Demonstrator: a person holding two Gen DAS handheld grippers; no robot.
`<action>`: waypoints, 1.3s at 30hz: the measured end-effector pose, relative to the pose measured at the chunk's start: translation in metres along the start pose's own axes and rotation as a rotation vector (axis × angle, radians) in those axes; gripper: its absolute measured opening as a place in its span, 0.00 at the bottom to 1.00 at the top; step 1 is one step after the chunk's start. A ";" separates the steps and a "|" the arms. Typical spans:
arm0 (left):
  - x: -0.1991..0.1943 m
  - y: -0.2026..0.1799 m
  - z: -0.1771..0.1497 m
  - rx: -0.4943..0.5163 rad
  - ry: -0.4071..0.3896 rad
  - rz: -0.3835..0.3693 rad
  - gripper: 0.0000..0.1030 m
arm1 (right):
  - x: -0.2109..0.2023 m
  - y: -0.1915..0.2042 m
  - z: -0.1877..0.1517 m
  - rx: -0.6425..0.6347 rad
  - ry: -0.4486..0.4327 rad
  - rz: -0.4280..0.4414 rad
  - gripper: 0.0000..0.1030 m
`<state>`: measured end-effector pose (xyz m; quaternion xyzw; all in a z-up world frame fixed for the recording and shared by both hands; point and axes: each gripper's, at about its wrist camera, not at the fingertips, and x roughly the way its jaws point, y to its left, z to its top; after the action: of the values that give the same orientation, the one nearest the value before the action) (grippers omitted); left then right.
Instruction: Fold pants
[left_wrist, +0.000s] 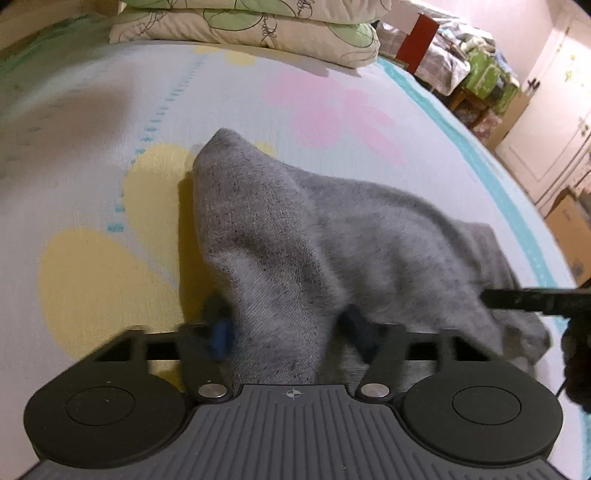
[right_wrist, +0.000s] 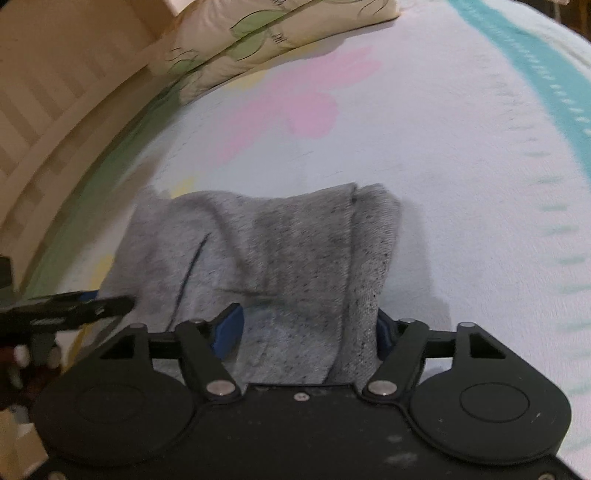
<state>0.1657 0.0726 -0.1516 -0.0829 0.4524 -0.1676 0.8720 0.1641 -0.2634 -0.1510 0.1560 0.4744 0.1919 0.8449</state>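
Grey knit pants (left_wrist: 369, 221) lie bunched on a pale bed sheet (left_wrist: 92, 166) with pink and yellow flowers. In the left wrist view my left gripper (left_wrist: 288, 328) is shut on a fold of the grey cloth, which rises in a peak between the blue pads (left_wrist: 221, 332). A black finger of the right gripper (left_wrist: 532, 301) reaches in from the right edge onto the cloth. In the right wrist view my right gripper (right_wrist: 308, 328) is shut on another bunch of the pants (right_wrist: 277, 240), which fills the gap between its pads. The left gripper's finger (right_wrist: 74, 310) shows at the left.
Two leaf-patterned pillows (left_wrist: 258, 29) are stacked at the head of the bed, against a wooden slatted headboard (right_wrist: 55, 110). Past the bed's teal-striped right edge (left_wrist: 480, 147) stand cardboard boxes (left_wrist: 569, 221) and piled clutter (left_wrist: 461, 55) near a door.
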 end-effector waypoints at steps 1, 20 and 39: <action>-0.002 0.001 0.001 -0.009 0.000 -0.013 0.23 | -0.002 0.003 0.000 -0.007 0.004 -0.008 0.38; -0.082 0.032 0.065 0.089 -0.277 0.210 0.10 | 0.005 0.110 0.105 -0.216 -0.128 0.103 0.22; -0.041 -0.021 0.018 0.266 -0.233 0.376 0.17 | 0.086 0.150 0.064 -0.517 -0.148 -0.095 0.27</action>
<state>0.1545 0.0680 -0.1038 0.0993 0.3305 -0.0498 0.9372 0.2337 -0.0968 -0.1155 -0.0734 0.3533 0.2549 0.8971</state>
